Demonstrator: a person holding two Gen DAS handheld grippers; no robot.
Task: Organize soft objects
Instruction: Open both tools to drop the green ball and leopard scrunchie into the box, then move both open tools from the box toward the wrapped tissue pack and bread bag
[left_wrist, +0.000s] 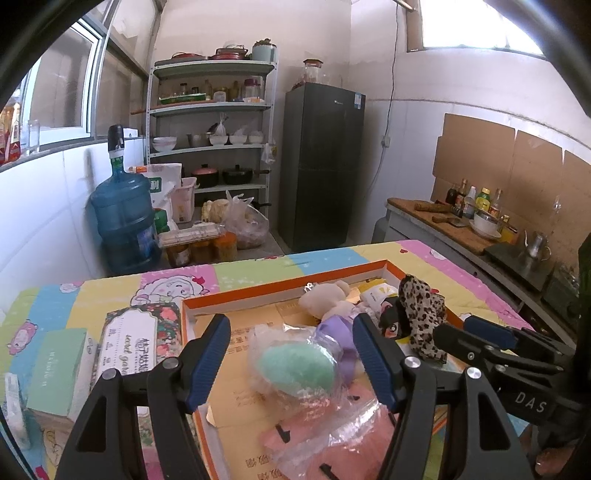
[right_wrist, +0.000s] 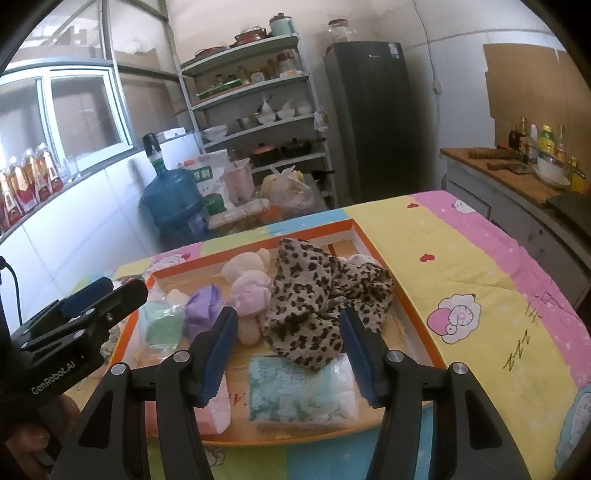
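An orange-rimmed shallow box (right_wrist: 402, 295) lies on the colourful sheet and holds the soft things. In the right wrist view my right gripper (right_wrist: 288, 356) is open above a leopard-print cloth (right_wrist: 314, 291), with a green floral packet (right_wrist: 299, 391), a pink pack (right_wrist: 212, 413), a plush toy (right_wrist: 247, 291), a purple bundle (right_wrist: 201, 310) and a bagged green sponge (right_wrist: 162, 325) around it. In the left wrist view my left gripper (left_wrist: 291, 363) is open over the bagged green sponge (left_wrist: 295, 369). The leopard cloth (left_wrist: 421, 314) hangs at the tip of the right gripper there.
Tissue boxes (left_wrist: 129, 339) lie on the sheet left of the box rim (left_wrist: 280, 286). Behind the table stand a blue water jug (left_wrist: 123, 214), a shelf rack (left_wrist: 212, 140) and a dark fridge (left_wrist: 321, 166). A counter with bottles (left_wrist: 476, 203) runs along the right.
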